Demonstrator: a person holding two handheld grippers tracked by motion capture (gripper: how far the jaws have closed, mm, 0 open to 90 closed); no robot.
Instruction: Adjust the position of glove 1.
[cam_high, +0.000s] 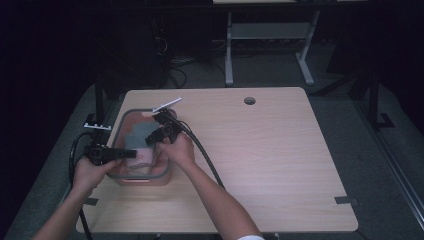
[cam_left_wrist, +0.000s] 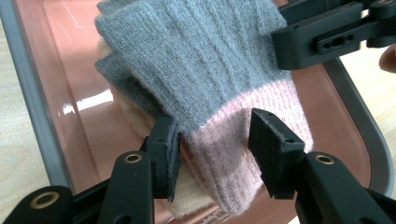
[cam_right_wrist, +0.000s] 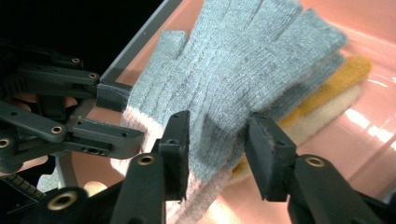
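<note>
No legible text or labels anywhere.

The knitted glove (cam_left_wrist: 201, 60) is grey with a pale pink cuff (cam_left_wrist: 233, 154). Under it, at the right of the right gripper view, lie a mustard-yellow piece (cam_right_wrist: 336, 79) and a cream one (cam_right_wrist: 327, 116). The bin (cam_left_wrist: 79, 93) is glossy salmon pink with a grey rim. Both grippers' jaws are black, with brass rivets.

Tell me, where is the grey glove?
The grey glove lies in the pink tray at the table's left, on a yellow glove, between both grippers.
</note>
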